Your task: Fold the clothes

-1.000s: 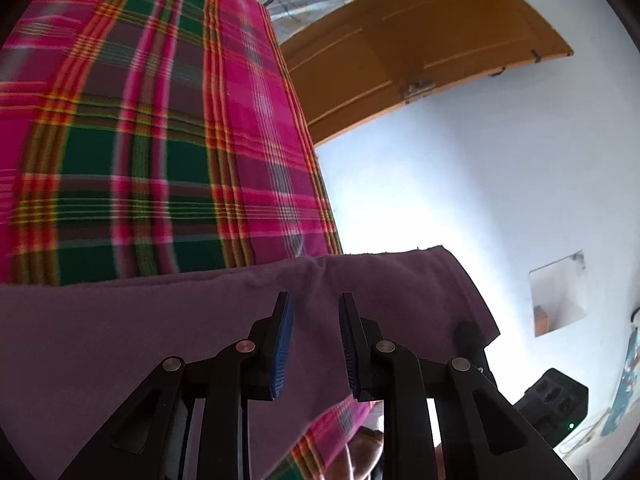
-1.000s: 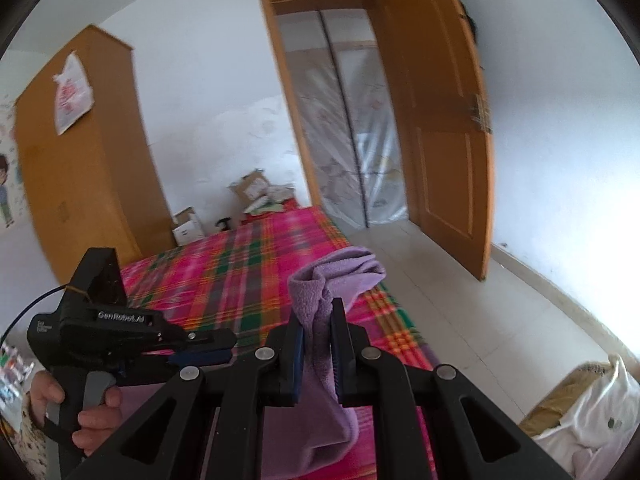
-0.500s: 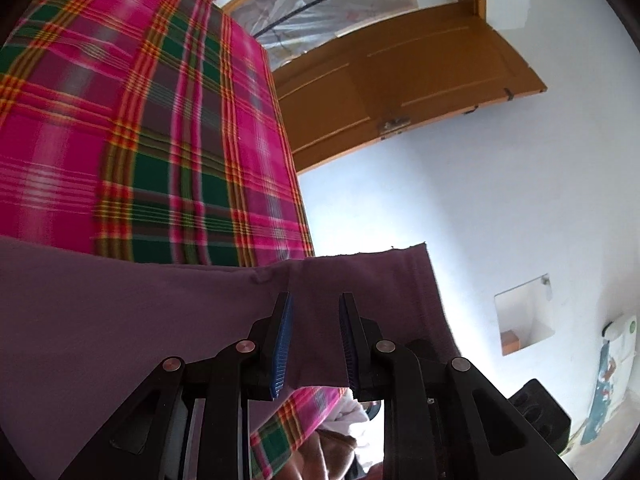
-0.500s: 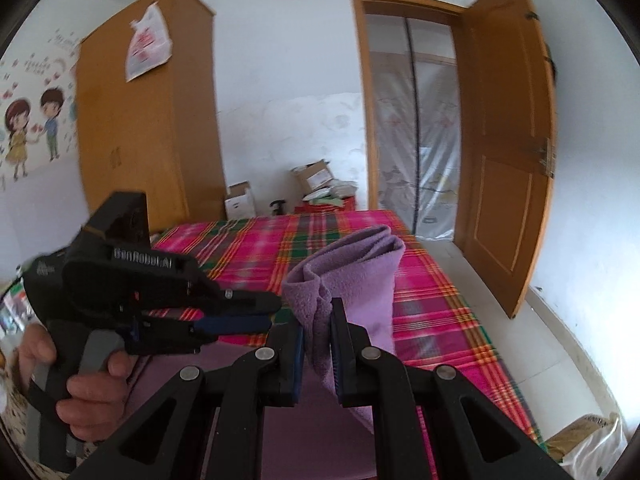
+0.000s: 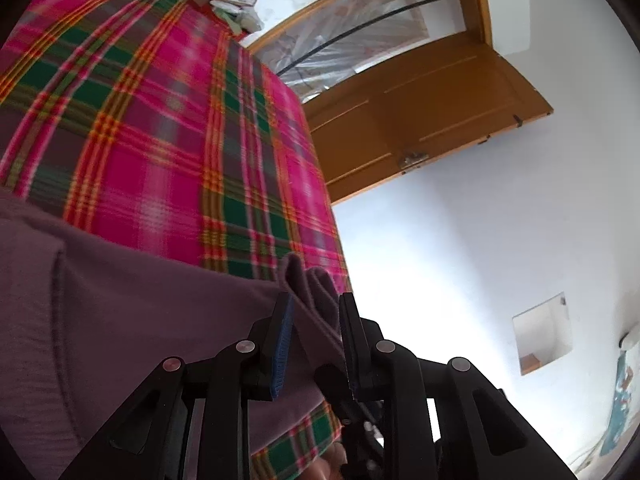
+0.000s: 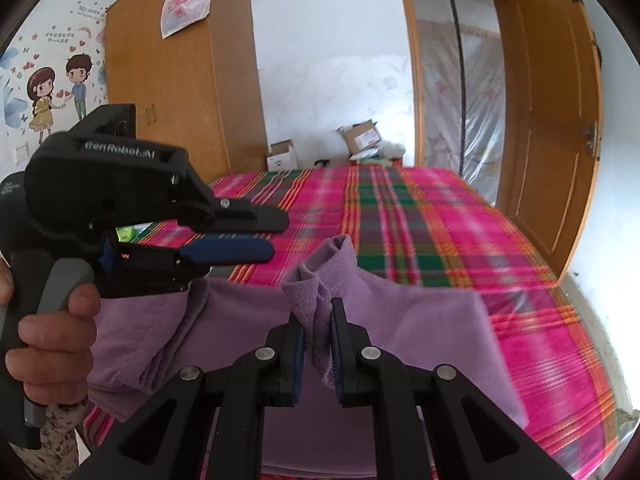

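A purple garment [image 6: 420, 320] lies spread over the near part of a pink and green plaid bed [image 6: 420, 220]. My right gripper [image 6: 318, 312] is shut on a bunched fold of it that stands up between the pads. To the left, a hand holds my left gripper [image 6: 272, 234], which is open above the cloth with nothing between its fingers; its tips point at that bunch. In the left wrist view the purple garment [image 5: 140, 320] fills the lower left. The bunch rises just ahead of the open left gripper [image 5: 316, 304].
A wooden wardrobe [image 6: 180, 80] with a plastic bag hung on it stands behind the bed. Cardboard boxes [image 6: 360, 136] sit at the far end. An open wooden door [image 6: 552, 120] and floor lie to the right of the bed's edge.
The right gripper has come down with the purple fold, and the garment now lies across the bed. The left gripper has come closer to the bunch, still open.
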Action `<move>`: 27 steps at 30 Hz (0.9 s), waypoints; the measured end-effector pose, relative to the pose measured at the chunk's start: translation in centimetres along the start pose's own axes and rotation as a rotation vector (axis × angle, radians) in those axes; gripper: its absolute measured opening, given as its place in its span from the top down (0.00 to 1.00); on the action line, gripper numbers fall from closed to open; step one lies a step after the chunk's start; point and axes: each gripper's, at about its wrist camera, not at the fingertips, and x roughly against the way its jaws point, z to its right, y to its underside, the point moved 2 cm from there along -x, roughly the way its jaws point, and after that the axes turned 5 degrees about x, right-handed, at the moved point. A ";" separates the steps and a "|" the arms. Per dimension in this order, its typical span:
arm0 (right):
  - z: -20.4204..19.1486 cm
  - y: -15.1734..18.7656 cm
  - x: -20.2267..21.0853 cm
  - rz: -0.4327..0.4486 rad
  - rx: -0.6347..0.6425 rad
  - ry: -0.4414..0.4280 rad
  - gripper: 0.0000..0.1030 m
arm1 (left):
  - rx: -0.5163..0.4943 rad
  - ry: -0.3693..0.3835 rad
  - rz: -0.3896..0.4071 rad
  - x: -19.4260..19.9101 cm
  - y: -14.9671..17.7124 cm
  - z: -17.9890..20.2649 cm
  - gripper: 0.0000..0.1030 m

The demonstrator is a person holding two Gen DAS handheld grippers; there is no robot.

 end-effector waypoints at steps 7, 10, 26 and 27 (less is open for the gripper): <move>-2.5 1.5 -1.3 -0.043 0.023 -0.065 0.89 | 0.023 -0.024 0.015 1.0 -0.3 -1.9 0.77; -3.2 2.4 -1.7 -0.074 0.035 -0.081 0.88 | 0.033 -0.034 0.020 1.3 -0.4 -2.7 0.77; -5.1 3.6 -3.0 -0.125 0.039 -0.147 0.86 | 0.035 -0.059 0.032 1.8 -0.4 -3.4 0.77; -5.0 3.8 -3.1 -0.135 0.036 -0.154 0.85 | 0.033 -0.062 0.031 1.8 -0.4 -3.4 0.77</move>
